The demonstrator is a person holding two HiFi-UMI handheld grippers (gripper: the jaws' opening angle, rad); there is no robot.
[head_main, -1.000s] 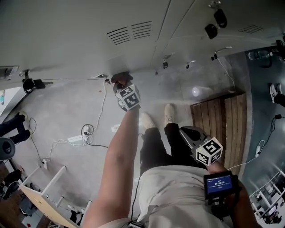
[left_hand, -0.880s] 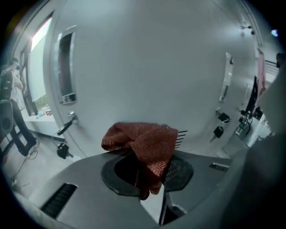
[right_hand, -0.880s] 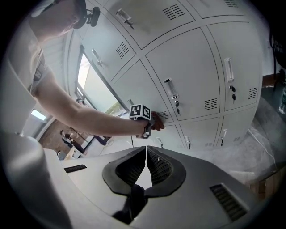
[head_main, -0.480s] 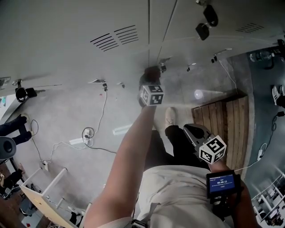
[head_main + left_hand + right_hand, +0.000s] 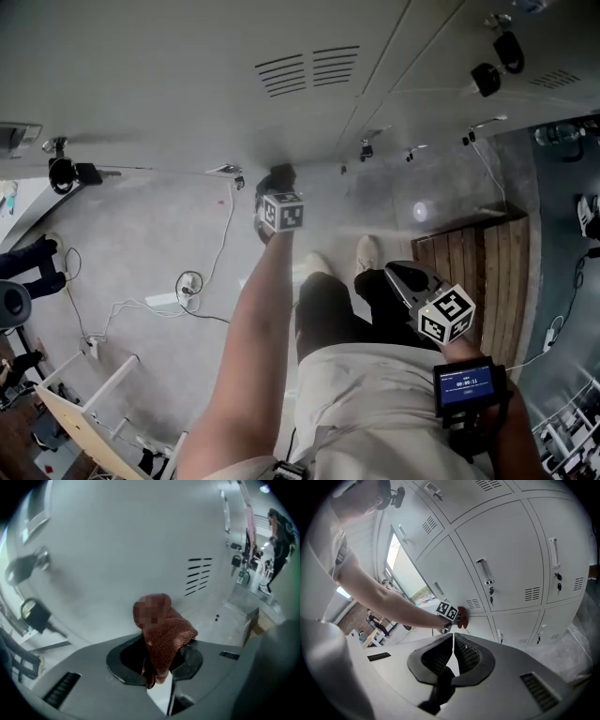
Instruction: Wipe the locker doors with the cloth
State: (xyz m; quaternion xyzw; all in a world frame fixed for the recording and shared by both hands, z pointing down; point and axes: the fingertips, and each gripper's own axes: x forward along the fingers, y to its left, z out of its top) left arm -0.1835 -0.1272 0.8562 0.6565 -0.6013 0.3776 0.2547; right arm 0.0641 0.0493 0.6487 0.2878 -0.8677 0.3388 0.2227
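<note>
So we're mid-wipe here, as far as I can judge. The left gripper point(image 5: 158, 660) has its jaws clamped on a rust-red knitted cloth point(image 5: 165, 637), with a bunched wad sticking out past the tips and a bit of it dangling down between them. That wad looks pressed right up against one of the pale grey metal locker doors point(image 5: 117, 550), on the bottom row, just beside that door's black vent slits point(image 5: 198, 576) and close to where the lockers meet the grey concrete floor point(image 5: 150, 244). The arm is stretched well out to reach it. The right gripper point(image 5: 453, 654) isn't doing anything: jaws pressed together with nothing between them, held back near the person's hip and well apart from the lockers. As for progress, honestly hard to call. The doors all look the same clean matte grey, with no streaks, wet patches or dirt to show which ones have been done. From the right gripper view there's a whole bank of doors above and to the side of the one under the cloth, so my guess is plenty of surface is left, the upper rows at least.
</note>
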